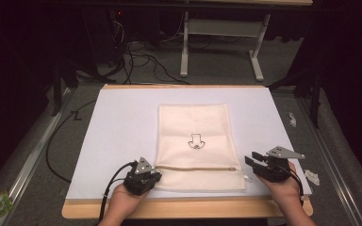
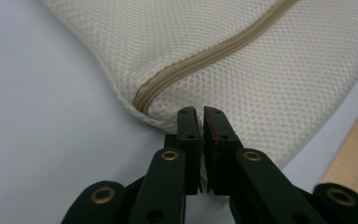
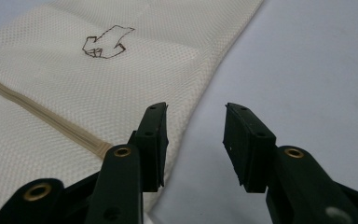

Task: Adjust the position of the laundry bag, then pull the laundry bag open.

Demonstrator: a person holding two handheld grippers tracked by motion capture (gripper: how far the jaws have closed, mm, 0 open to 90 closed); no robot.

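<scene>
The left tool [image 2: 199, 116] has its jaws pressed together on the mesh at the near left corner of a cream zip bag [image 1: 195, 141], just below the closed end of the zipper [image 1: 195, 168]. The right tool [image 3: 196, 140] stands spread and empty at the bag's near right corner, about three o'clock from the left one. This looks like the start of unzipping: one corner anchored. Next, the right tool must find the small zip pull [image 1: 246, 177]. The bag lies flat mid-surface [image 1: 122, 122].

my left gripper [image 1: 147, 177] sits low at the near left, jaws pinched together. my right gripper [image 1: 255, 160] is at the near right, angled leftward, jaws parted, nothing between them.
</scene>
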